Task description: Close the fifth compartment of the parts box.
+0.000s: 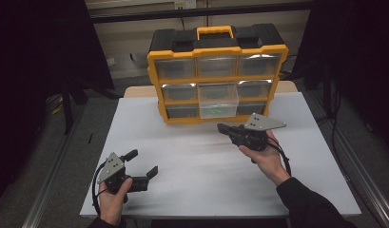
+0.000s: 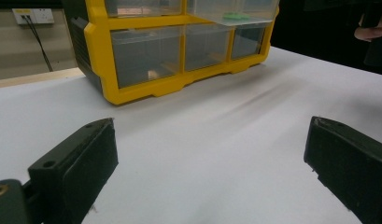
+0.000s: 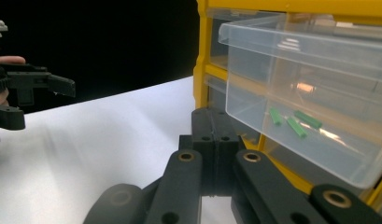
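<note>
A white table (image 1: 192, 161) takes up most of the high view, and at its twelve o'clock edge stands the largest thing on it — a yellow-and-black organizer (image 1: 217, 71) with a yellow carry handle on top and three rows of three clear drawers.

The middle drawer of the centre row, the open drawer (image 1: 218, 100), is pulled out toward six o'clock, and its clear front hangs over the bottom row. In the right gripper view a few short green pieces (image 3: 293, 122) lie loose on its floor (three can be counted, one at about ten o'clock of the others). The remaining drawers sit flush in the frame; what they hold cannot be told through the glare, apart from a small pale speck in the bottom-left one in the left gripper view.

The right gripper (image 1: 225, 128) sits just at five o'clock of the open drawer, near its front but not touching it, pointing toward nine o'clock. Its jaws are pressed together with nothing between them.

The left gripper (image 1: 143, 164) rests at about seven o'clock on the table, well apart from the organizer — its jaws are spread wide over bare tabletop, gripping nothing.
</note>
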The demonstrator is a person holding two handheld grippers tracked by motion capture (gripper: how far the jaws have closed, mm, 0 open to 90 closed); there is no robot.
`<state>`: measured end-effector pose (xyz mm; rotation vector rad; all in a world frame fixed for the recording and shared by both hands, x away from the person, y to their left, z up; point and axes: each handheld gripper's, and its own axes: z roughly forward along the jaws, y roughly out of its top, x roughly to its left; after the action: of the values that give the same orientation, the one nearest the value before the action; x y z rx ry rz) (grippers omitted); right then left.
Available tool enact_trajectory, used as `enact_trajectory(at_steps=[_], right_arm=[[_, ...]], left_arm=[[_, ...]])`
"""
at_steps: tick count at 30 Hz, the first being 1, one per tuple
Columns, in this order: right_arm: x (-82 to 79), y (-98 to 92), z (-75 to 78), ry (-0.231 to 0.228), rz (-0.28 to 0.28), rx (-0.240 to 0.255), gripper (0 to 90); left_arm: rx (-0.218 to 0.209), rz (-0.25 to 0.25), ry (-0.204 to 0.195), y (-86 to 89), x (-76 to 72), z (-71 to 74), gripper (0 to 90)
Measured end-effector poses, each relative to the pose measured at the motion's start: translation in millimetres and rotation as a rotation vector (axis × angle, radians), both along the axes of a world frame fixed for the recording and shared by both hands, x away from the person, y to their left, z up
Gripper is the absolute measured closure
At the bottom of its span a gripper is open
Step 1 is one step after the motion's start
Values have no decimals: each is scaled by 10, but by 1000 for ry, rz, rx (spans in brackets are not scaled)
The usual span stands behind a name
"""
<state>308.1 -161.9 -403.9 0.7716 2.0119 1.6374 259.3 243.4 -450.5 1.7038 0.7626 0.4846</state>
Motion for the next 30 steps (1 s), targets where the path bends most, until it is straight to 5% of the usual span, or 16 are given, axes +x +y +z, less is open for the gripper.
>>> enact_trajectory(at_steps=[30], right_arm=[[399, 75, 5, -23, -47, 18, 900]], left_arm=[[-1, 2, -1, 8, 6, -3, 26]])
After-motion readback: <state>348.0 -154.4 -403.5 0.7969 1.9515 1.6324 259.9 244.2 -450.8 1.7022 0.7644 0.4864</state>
